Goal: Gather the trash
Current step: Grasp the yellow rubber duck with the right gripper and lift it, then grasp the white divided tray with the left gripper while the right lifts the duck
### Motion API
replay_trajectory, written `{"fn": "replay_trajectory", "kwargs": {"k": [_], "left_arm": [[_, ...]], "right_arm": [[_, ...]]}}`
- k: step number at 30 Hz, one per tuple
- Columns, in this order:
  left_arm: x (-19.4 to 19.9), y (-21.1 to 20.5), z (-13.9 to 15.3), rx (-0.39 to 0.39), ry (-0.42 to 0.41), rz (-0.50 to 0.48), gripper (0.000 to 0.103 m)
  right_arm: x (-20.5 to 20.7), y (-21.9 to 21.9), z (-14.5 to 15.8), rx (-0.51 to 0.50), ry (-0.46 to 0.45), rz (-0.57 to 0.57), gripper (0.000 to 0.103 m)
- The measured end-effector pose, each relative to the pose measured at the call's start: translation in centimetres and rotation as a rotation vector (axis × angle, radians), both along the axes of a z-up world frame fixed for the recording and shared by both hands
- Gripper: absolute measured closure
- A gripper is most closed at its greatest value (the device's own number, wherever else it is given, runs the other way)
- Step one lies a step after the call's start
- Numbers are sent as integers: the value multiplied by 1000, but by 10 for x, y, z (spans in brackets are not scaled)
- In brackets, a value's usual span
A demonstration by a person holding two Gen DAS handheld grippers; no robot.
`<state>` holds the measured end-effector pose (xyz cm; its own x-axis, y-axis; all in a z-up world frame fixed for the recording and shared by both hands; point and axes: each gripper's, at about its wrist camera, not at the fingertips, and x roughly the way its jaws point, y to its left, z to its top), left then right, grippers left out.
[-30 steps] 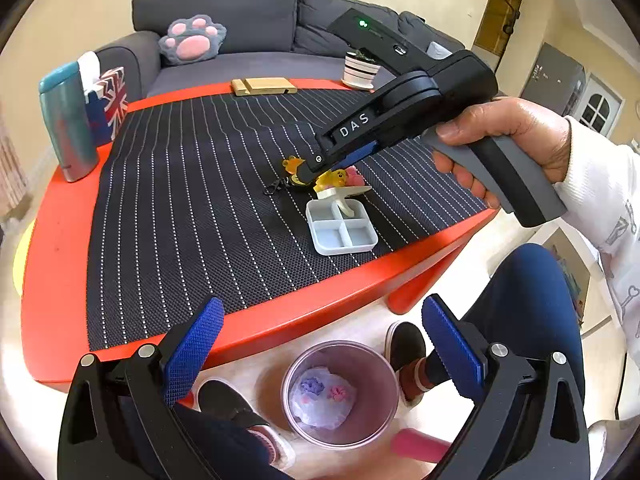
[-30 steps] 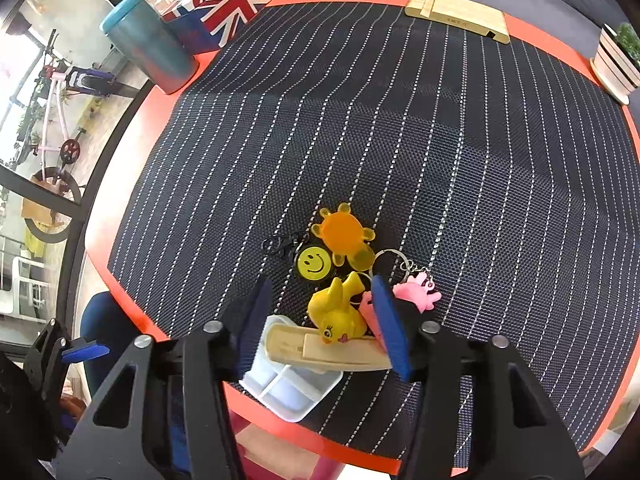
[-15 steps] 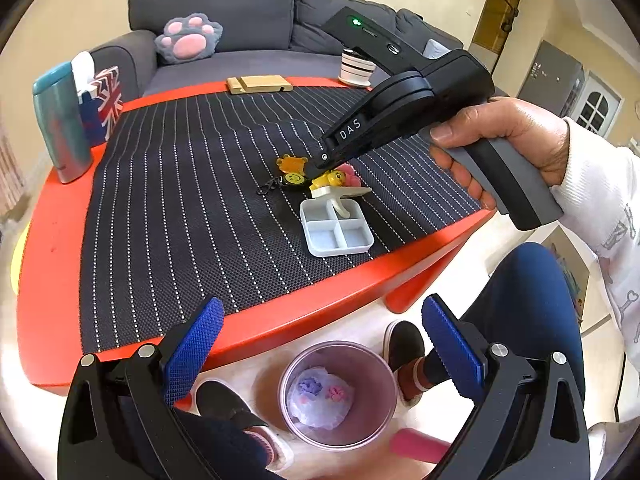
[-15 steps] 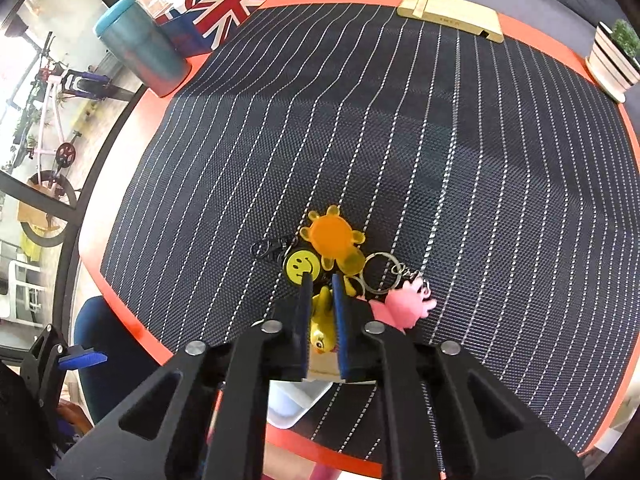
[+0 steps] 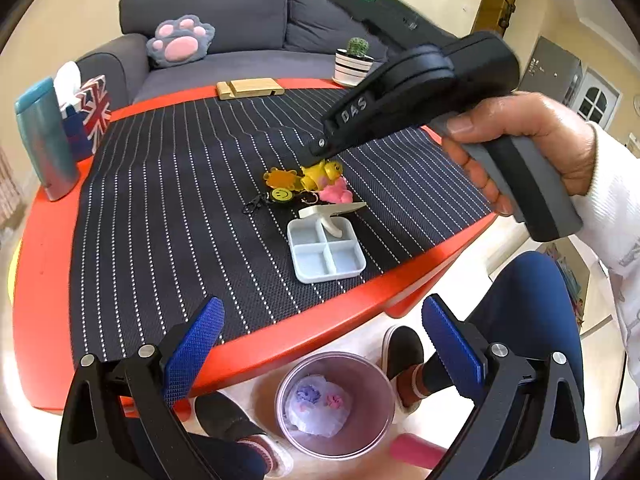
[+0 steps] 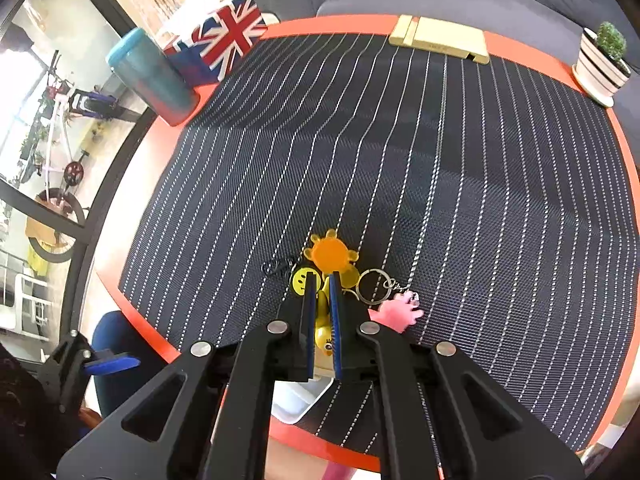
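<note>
Right tongs (image 6: 322,300) clenched on yellow duck (image 6: 322,326); left tongs (image 5: 320,344) spread wide, empty.

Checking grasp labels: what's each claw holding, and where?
Right claw: shut on the yellow duck charm, across its body. Left claw: open, holding nothing.

1. The striped mat (image 6: 460,168) lay bare across the middle and upper frame, giving my gripper free passage there.
2. Low in the frame, keychain charms (image 6: 332,256) and a divided tray (image 5: 326,250) crowded together.
3. A blue tumbler (image 6: 150,76), flag box (image 6: 224,40), wooden stand (image 6: 440,40) and potted cactus (image 6: 602,64) blocked the upper edge.
4. The bin (image 5: 336,402) stood unobstructed at the bottom of my left view.
</note>
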<state>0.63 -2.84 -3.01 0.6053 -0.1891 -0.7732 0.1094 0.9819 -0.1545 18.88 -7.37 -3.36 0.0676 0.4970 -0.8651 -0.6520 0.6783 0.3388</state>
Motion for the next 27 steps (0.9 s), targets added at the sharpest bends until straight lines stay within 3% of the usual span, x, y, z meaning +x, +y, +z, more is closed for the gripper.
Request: {"fn": "replay_trajectory", "kwargs": {"k": [13, 24, 25, 27], "left_arm": [[44, -17, -9, 48, 84, -19, 8], [75, -32, -38, 135, 166, 30, 8], [76, -32, -40, 141, 168, 34, 9], [76, -32, -42, 147, 173, 41, 24]], "right_arm": [[8, -27, 17, 21, -17, -41, 97], [14, -55, 16, 42, -12, -75, 97], [14, -58, 15, 43, -11, -78, 97], [15, -60, 15, 46, -9, -81, 97]]}}
